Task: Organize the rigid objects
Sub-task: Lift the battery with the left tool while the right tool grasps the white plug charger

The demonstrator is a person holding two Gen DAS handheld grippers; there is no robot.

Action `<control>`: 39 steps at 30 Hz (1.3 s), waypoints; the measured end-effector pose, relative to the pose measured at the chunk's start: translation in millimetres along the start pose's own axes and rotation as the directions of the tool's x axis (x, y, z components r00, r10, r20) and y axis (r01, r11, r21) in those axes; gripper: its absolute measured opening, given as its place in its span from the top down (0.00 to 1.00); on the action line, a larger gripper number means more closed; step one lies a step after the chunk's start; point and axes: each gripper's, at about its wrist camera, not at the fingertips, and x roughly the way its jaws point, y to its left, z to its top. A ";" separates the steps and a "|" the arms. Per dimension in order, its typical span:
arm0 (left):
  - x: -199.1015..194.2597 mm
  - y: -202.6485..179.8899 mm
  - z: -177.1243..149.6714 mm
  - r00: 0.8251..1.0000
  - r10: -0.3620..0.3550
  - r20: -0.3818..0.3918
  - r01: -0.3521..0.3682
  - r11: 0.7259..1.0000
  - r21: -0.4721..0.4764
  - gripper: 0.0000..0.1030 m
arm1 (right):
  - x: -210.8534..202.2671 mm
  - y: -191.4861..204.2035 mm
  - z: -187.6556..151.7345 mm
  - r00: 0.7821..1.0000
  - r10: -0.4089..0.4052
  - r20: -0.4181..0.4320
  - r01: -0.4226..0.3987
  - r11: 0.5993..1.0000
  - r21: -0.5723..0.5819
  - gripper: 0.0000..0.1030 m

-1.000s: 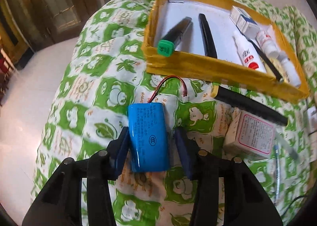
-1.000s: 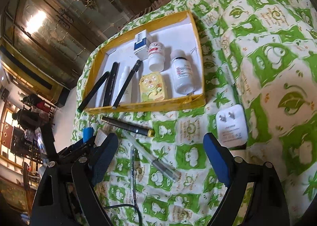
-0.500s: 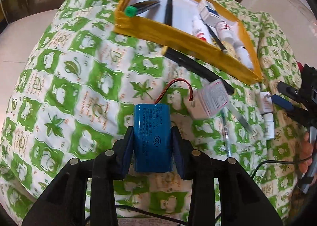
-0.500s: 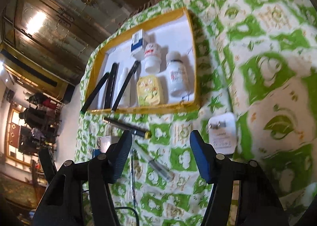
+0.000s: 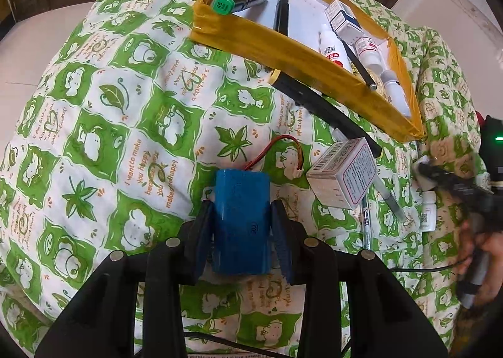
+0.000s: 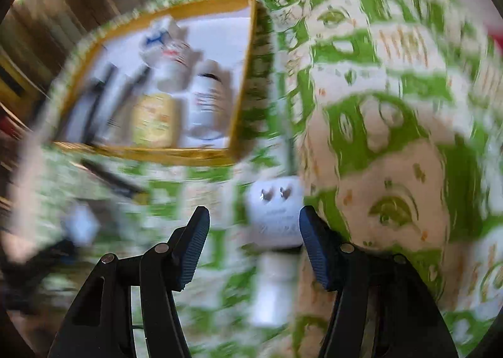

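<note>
My left gripper [image 5: 241,216] is shut on a blue battery pack [image 5: 242,201] with red wires and holds it above the green patterned cloth. Ahead stands a yellow-rimmed tray [image 5: 283,46] holding a green-capped marker [image 5: 239,1], pens and small bottles. My right gripper [image 6: 253,226] is open over a white plug adapter [image 6: 275,213], which lies between its fingers; that view is blurred. The tray also shows in the right wrist view [image 6: 147,150].
A white medicine box [image 5: 344,174], a black pen [image 5: 323,109] and a clear pen [image 5: 388,197] lie on the cloth in front of the tray. A small white bottle [image 5: 427,210] lies at the right. The cloth drops away at the left.
My left gripper closed on the battery pack and lifted it. My right gripper narrowed and moved down toward the white plug adapter, blurring its view.
</note>
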 end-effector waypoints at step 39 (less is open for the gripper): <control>-25.2 -13.9 -2.1 0.979 -0.101 0.179 0.100 0.995 0.014 0.68 | -8.2 17.5 -21.5 0.924 0.379 0.047 -0.379 0.925 -0.008 0.63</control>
